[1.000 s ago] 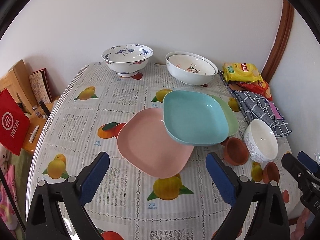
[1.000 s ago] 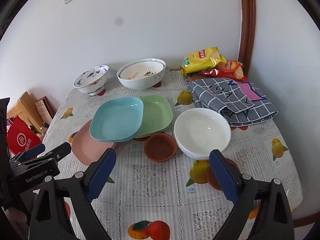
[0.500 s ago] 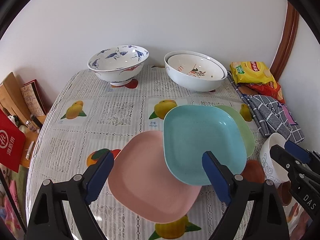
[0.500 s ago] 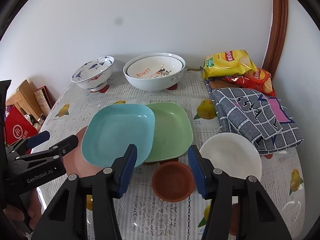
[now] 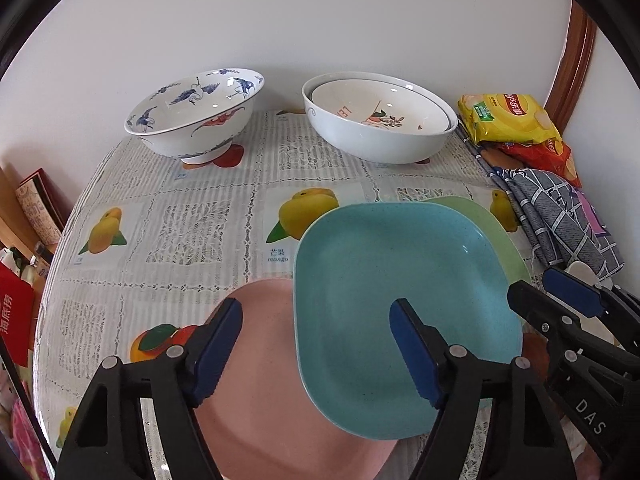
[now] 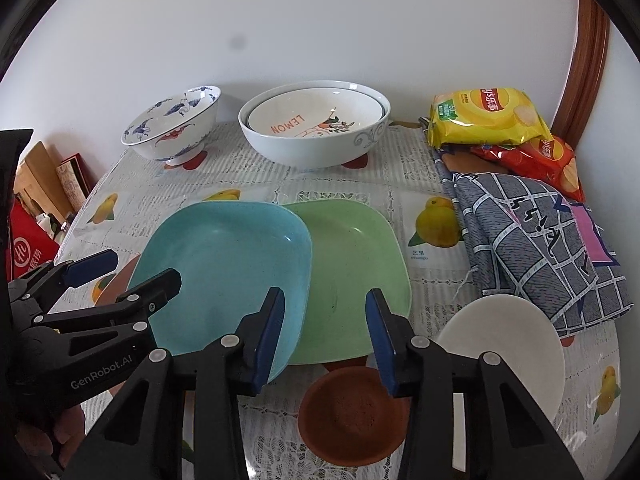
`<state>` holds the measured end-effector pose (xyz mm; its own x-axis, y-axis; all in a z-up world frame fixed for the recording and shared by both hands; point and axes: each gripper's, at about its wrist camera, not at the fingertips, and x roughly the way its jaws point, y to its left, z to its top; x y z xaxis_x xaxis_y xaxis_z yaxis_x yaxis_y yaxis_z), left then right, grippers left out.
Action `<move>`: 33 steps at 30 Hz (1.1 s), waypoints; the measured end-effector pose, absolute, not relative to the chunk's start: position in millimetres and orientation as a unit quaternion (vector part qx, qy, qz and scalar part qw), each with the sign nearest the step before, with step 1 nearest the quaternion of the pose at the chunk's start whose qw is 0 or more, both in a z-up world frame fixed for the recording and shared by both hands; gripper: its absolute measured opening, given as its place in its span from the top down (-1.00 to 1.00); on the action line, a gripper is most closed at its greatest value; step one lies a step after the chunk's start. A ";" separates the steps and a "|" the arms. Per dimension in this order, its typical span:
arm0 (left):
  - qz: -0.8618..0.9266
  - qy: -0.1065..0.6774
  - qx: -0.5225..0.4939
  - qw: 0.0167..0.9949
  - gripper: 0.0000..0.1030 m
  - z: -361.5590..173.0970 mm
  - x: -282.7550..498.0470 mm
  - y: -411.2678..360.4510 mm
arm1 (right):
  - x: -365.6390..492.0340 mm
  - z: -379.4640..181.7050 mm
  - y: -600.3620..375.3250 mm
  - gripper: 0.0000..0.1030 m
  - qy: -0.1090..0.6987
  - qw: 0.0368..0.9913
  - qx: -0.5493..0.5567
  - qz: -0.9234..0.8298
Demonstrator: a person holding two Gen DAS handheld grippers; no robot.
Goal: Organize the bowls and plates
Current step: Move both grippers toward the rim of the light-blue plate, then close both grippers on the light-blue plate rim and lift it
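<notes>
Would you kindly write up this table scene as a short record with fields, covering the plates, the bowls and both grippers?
plates: blue plate overlaps green plate and pink plate
bowls at back: blue-patterned bowl; two nested white bowls
front: brown dish, white bowl
left gripper: over the plates, jaws closing, nothing gripped
right gripper: over the green plate's near edge, jaws closing, nothing gripped
</notes>
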<state>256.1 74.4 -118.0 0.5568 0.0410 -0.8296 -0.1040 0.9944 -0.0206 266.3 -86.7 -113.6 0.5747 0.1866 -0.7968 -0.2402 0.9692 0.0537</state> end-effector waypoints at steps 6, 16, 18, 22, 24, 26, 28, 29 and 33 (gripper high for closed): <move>0.033 0.475 -0.044 0.878 -0.22 -126.7 263.7 77.4 | 279.4 -126.0 -84.8 0.32 0.459 0.881 -0.020 0.115; 0.012 0.484 -0.068 0.872 0.28 -137.4 267.9 80.3 | 289.4 -138.2 -76.4 0.60 0.471 0.875 -0.022 0.109; 0.007 0.482 -0.072 0.873 0.47 -136.5 267.6 80.4 | 289.7 -139.6 -75.7 0.74 0.473 0.873 -0.013 0.119; 0.007 0.479 -0.074 0.875 0.65 -135.6 266.6 81.6 | 288.0 -139.0 -74.6 0.84 0.467 0.876 -0.012 0.120; 0.009 0.478 -0.074 0.875 0.73 -134.5 265.0 83.0 | 286.6 -138.2 -73.7 0.85 0.465 0.877 -0.016 0.117; 0.006 0.476 -0.081 0.876 0.76 -131.8 261.2 85.2 | 284.1 -135.8 -75.0 0.87 0.463 0.879 -0.012 0.115; 0.005 0.470 -0.081 0.879 0.78 -126.6 256.2 85.5 | 281.9 -132.5 -77.6 0.87 0.462 0.879 -0.003 0.114; 0.004 0.468 -0.080 0.880 0.78 -123.8 253.9 85.0 | 280.3 -130.0 -78.5 0.87 0.461 0.880 -0.001 0.114; 0.000 0.459 -0.084 0.885 0.78 -109.7 242.5 82.7 | 268.7 -115.7 -80.5 0.88 0.449 0.886 -0.003 0.114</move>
<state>242.5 82.7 -109.7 0.5791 -0.0771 -0.8116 -0.0766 0.9860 -0.1483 268.7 -80.5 -115.7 0.5711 0.1991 -0.7964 -0.2036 0.9742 0.0976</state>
